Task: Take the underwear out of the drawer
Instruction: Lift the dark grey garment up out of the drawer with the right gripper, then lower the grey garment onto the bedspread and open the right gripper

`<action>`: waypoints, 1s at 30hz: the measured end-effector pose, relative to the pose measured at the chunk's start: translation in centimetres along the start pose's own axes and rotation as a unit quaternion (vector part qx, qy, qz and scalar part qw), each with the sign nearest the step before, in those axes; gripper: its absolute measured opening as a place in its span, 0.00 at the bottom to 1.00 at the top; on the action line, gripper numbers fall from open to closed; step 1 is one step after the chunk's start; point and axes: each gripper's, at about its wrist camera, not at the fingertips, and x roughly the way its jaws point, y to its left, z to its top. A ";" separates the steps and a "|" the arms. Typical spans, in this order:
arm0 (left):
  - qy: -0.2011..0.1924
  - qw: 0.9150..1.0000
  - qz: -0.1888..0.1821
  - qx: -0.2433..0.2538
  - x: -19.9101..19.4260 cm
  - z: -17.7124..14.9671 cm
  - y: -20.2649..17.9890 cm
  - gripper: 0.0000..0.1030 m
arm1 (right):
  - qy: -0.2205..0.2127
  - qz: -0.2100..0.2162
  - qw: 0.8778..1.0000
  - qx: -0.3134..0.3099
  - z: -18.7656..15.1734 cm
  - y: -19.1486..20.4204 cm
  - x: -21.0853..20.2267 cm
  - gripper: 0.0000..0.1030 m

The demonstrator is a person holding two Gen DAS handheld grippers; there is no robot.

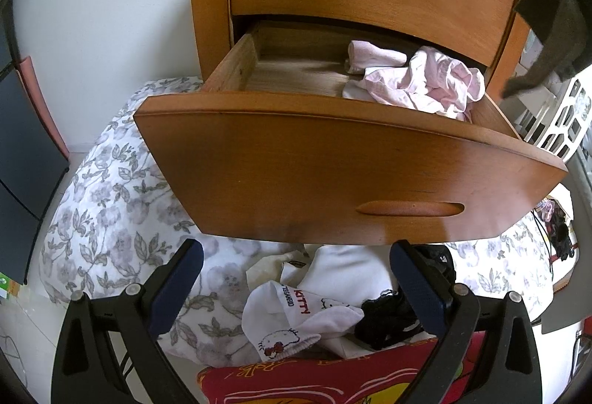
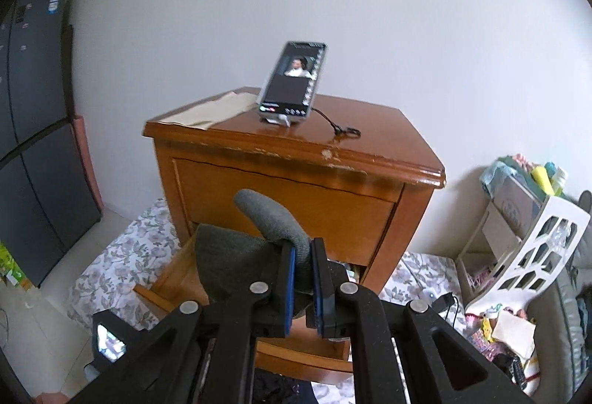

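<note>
The lower drawer of a wooden nightstand stands pulled out. Pink underwear lies crumpled at its right end, with a folded pale pink piece behind it. My left gripper is open below the drawer front, over a heap of white and black garments. My right gripper is shut on a grey piece of underwear, held up in front of the nightstand. That grey cloth hangs at the top right of the left wrist view.
A floral quilt covers the floor around the nightstand. A phone on a stand and a cloth sit on top. A white cut-out rack with clutter stands to the right. A dark cabinet is at the left wall.
</note>
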 end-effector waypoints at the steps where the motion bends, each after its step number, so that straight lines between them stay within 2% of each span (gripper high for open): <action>1: 0.000 1.000 0.000 0.000 0.0 0.0 0.0 0.98 | -0.004 0.003 1.000 -0.002 0.0 0.2 -0.5 0.08; 6: -0.001 1.000 0.001 0.000 0.1 0.0 0.0 0.98 | -0.013 0.016 1.000 -0.013 -0.4 0.8 -2.7 0.08; 16: -0.001 1.000 0.001 -0.001 0.1 0.0 0.0 0.98 | 0.009 0.045 0.998 -0.034 -2.5 2.4 -4.0 0.09; 21: -0.003 1.000 0.002 -0.003 0.0 -0.1 0.1 0.98 | 0.064 0.063 0.995 -0.048 -4.7 3.4 -1.1 0.08; 30: -0.002 1.000 0.001 -0.007 0.1 -0.1 0.2 0.98 | 0.180 0.087 0.979 -0.033 -10.5 4.2 6.3 0.09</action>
